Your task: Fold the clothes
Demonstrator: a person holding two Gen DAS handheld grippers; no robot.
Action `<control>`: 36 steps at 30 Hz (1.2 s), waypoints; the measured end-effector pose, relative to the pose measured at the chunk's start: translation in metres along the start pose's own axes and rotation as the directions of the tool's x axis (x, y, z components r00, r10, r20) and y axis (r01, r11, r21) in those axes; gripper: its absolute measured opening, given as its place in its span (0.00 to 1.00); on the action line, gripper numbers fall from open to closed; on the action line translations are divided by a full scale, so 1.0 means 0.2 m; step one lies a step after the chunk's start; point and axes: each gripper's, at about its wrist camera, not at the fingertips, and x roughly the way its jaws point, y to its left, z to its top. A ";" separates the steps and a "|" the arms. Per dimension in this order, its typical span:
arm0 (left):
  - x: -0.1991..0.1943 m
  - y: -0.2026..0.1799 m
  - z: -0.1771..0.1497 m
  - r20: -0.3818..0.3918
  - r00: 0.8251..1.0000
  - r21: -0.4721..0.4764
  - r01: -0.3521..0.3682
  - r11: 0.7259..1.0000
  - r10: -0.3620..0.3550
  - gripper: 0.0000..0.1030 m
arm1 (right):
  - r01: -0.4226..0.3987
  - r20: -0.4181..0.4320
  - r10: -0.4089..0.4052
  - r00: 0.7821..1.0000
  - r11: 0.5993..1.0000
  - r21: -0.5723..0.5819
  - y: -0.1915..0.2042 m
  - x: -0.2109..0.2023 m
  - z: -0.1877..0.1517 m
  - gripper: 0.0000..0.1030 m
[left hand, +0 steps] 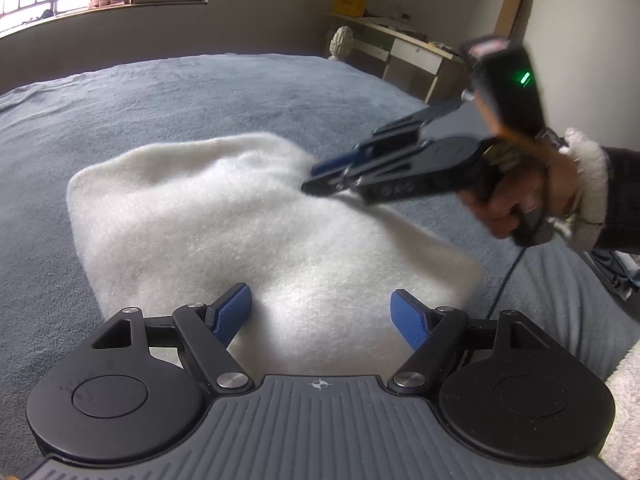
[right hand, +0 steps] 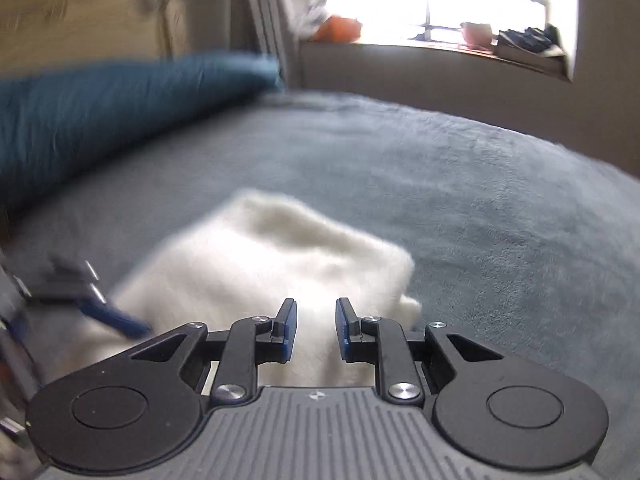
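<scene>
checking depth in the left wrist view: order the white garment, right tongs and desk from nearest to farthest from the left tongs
1. white garment, directly ahead of the left tongs, on the bed.
2. right tongs, ahead to the right, over the garment's far part.
3. desk, far right against the wall.

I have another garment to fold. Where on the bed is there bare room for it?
Bare grey blanket lies left of and beyond the white fleece, toward the window wall. Crowded: the right claw over the fleece's right edge, the teal bolster along the bed's side.

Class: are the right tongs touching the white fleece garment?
Cannot tell. In the left wrist view the right tongs overlap the white fleece garment, but blur hides any contact.
</scene>
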 end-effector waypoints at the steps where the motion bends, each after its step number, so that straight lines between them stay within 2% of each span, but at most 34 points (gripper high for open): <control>1: 0.00 0.00 0.00 0.004 1.000 -0.007 0.003 1.000 -0.003 0.75 | 0.006 -0.011 -0.006 1.000 1.000 -0.003 -0.01 0.01 0.01 0.19; 5: -0.01 0.02 -0.01 0.018 1.000 -0.034 0.015 0.999 -0.015 0.75 | 0.014 -0.021 -0.014 1.000 1.000 0.005 -0.05 0.00 0.12 0.17; 9: -0.02 0.03 -0.02 0.033 0.999 -0.060 0.028 0.998 -0.026 0.75 | -0.039 -0.090 0.041 0.995 0.999 0.027 -0.06 0.12 0.25 0.17; 13: -0.02 0.04 -0.03 0.047 0.998 -0.074 0.033 0.997 -0.030 0.75 | 0.026 -0.143 -0.021 0.989 0.999 0.036 -0.11 0.32 0.21 0.16; 19: -0.04 0.07 -0.04 0.054 0.997 -0.105 0.053 0.993 -0.047 0.75 | 0.117 -0.118 -0.098 0.988 0.980 0.163 -0.16 0.25 0.30 0.17; 24: -0.08 0.12 -0.01 0.077 0.996 -0.152 0.062 0.986 -0.051 0.70 | 0.066 -0.088 -0.042 0.995 0.957 0.282 -0.20 0.16 0.28 0.17; 28: -0.13 0.16 0.05 0.153 0.988 -0.148 0.025 0.989 -0.002 0.70 | 0.046 -0.073 -0.025 0.997 0.951 0.307 -0.20 0.09 0.24 0.17; 31: -0.07 0.22 0.09 0.139 0.988 -0.180 -0.036 0.983 0.062 0.70 | -0.019 -0.021 0.027 0.999 0.954 0.298 -0.15 0.00 0.24 0.17; 33: -0.02 0.24 0.07 0.124 0.989 -0.180 -0.055 0.982 0.079 0.69 | -0.056 -0.007 0.060 0.998 0.963 0.264 -0.11 -0.03 0.23 0.17; 36: 0.05 0.27 0.04 0.102 0.989 -0.177 -0.085 0.981 0.104 0.70 | -0.024 -0.091 0.044 0.995 0.976 0.216 -0.07 0.08 0.16 0.17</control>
